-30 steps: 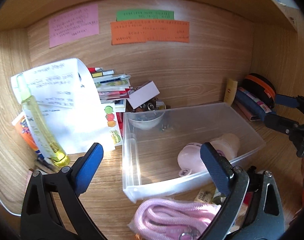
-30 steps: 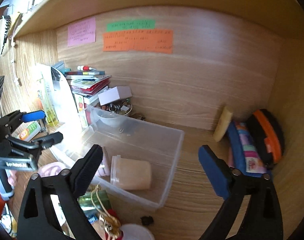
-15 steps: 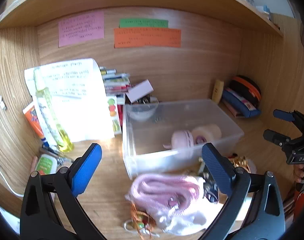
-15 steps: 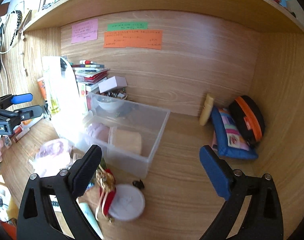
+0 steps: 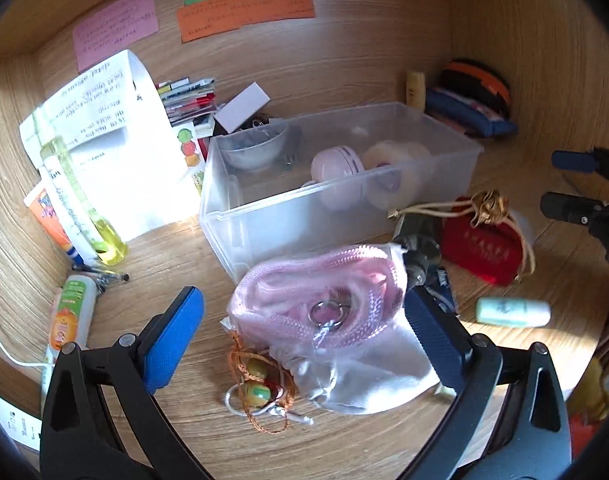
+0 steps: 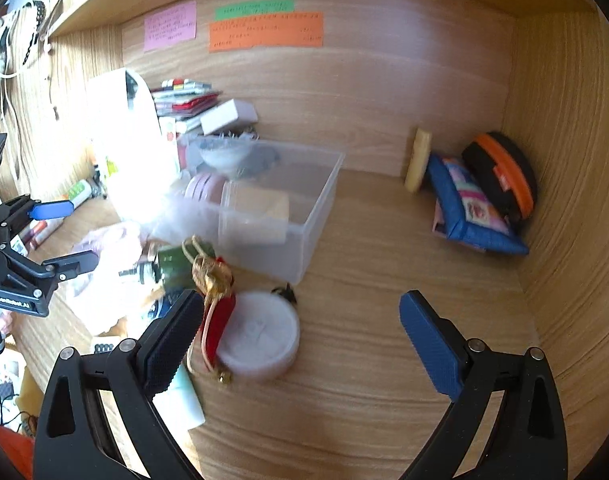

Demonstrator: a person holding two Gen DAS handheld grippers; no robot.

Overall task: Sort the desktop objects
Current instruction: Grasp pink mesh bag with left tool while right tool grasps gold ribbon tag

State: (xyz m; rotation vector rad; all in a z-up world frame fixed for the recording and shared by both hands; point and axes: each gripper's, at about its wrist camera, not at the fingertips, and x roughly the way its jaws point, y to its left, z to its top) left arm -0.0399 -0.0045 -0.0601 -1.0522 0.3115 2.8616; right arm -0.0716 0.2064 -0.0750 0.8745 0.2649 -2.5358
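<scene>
I hold my left gripper (image 5: 300, 344) spread wide over the bagged pink cord (image 5: 316, 292), just in front of the clear bin (image 5: 240, 216), to straddle it, while my right gripper (image 6: 300, 344), equally wide and empty, waits above the round lid (image 6: 260, 336).

Wood-grain bench (image 5: 176, 248) under a shelf. Clear plastic bin (image 5: 264, 216) standing mid-bench; just before it, pink cord in a bag (image 5: 320, 300), red pouch (image 5: 480, 248), round white lid (image 6: 260, 332). Right of the bin, blue pouch (image 6: 468, 216); left, yellow bottle (image 5: 80, 200).
</scene>
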